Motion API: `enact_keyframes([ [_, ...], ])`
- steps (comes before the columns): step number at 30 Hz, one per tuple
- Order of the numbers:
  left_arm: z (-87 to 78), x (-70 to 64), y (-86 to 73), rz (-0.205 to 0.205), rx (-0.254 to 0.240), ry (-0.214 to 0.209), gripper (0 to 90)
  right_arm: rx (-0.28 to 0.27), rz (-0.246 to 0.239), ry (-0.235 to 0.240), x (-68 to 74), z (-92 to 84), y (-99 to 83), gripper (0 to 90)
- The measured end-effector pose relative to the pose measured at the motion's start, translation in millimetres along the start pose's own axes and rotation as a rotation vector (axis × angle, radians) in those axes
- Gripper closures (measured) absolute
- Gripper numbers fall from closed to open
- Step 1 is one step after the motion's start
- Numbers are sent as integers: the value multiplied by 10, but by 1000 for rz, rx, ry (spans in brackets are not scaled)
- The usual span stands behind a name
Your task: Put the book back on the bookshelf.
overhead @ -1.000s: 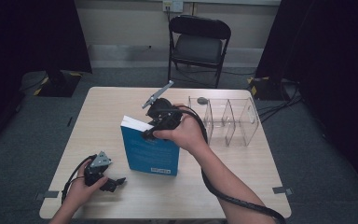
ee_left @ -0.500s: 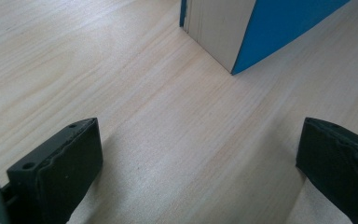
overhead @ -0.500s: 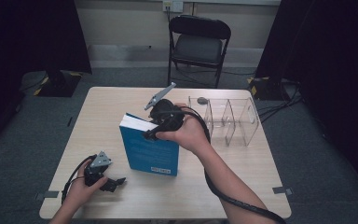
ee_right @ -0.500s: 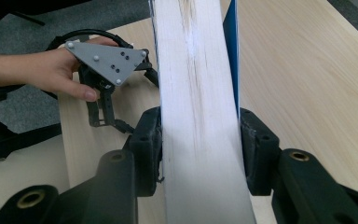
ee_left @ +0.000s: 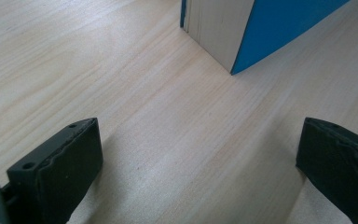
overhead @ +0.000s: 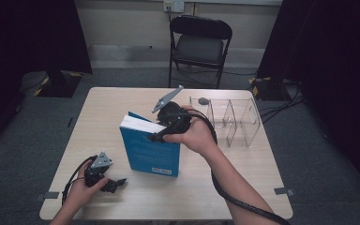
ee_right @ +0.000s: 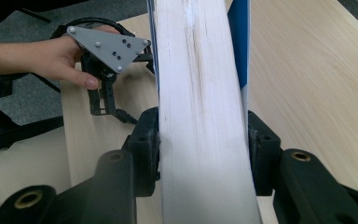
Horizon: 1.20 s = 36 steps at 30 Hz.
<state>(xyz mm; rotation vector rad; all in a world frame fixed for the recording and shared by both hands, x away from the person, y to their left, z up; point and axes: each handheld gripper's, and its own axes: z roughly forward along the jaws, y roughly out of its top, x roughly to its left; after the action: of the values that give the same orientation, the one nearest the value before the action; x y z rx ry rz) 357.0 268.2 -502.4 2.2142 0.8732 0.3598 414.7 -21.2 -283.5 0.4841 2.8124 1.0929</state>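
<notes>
My right gripper (overhead: pixel 161 132) straddles the top edge of the blue book (overhead: pixel 151 152), which stands upright near the middle of the table (overhead: pixel 122 101), just left of the clear organizer (overhead: pixel 232 119) toward the right edge; in the right gripper view the page block (ee_right: pixel 200 107) sits between my two black jaws with both pads against the covers, though the jaws have just been opening a little, so I judge the hold light rather than firm; my left gripper (overhead: pixel 104 178) rests near the front left corner, its jaws standing wide over bare wood with nothing between them, the book's lower corner (ee_left: pixel 235 70) just ahead of it. To do this well I would keep the book vertical and the pads square on both covers; loosening further risks the book tipping toward the front edge; if I mean to let go, I should first steady it with the left gripper against the lower corner, then ease off slowly.
</notes>
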Motion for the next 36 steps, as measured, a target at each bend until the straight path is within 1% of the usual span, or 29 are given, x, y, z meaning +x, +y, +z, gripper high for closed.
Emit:
enact_keyframes([
  [2, 0, 0, 0, 1, 0, 0, 0, -10, 13, 7, -4, 5, -11, 549],
  [4, 0, 0, 0, 1, 0, 0, 0, -8, 20, 9, -21, 6, -35, 538],
  [5, 9, -3, -5, -2, -12, 4, 0, -11, 20, 11, -24, 11, -44, 533],
  [6, 9, -2, -5, -2, -13, 3, 0, -3, 16, 10, -26, 14, -63, 532],
  [7, 9, -3, -5, -2, -13, 3, 0, -8, 11, 10, -26, 18, -78, 533],
  [11, 9, -3, -5, -2, -13, 3, 0, 0, 23, 15, -19, 30, -122, 532],
  [17, 10, -3, -5, -3, -13, 3, 0, 27, 18, 9, -37, 62, -152, 509],
  [18, 10, -3, -5, -2, -13, 3, 0, 30, 30, 14, -38, 64, -158, 509],
  [20, 9, -3, -5, -2, -13, 3, 0, 24, 37, 22, -56, 73, -168, 508],
  [22, 10, -3, -5, -2, -13, 3, 0, 30, 45, 25, -60, 81, -171, 509],
  [23, 9, -3, -5, -2, -13, 3, 0, 28, 37, 27, -65, 91, -170, 510],
  [26, 10, -3, -5, -2, -13, 3, 0, 47, 30, 24, -58, 127, -176, 508],
  [28, 10, -3, -6, -2, -13, 3, 0, 54, 34, 23, -54, 155, -197, 499],
  [30, 10, -3, -6, -2, -13, 3, 0, 44, 38, 31, -62, 163, -209, 507],
  [36, 9, -4, -6, -2, -13, 4, 0, 34, 25, 18, -55, 172, -220, 504],
])
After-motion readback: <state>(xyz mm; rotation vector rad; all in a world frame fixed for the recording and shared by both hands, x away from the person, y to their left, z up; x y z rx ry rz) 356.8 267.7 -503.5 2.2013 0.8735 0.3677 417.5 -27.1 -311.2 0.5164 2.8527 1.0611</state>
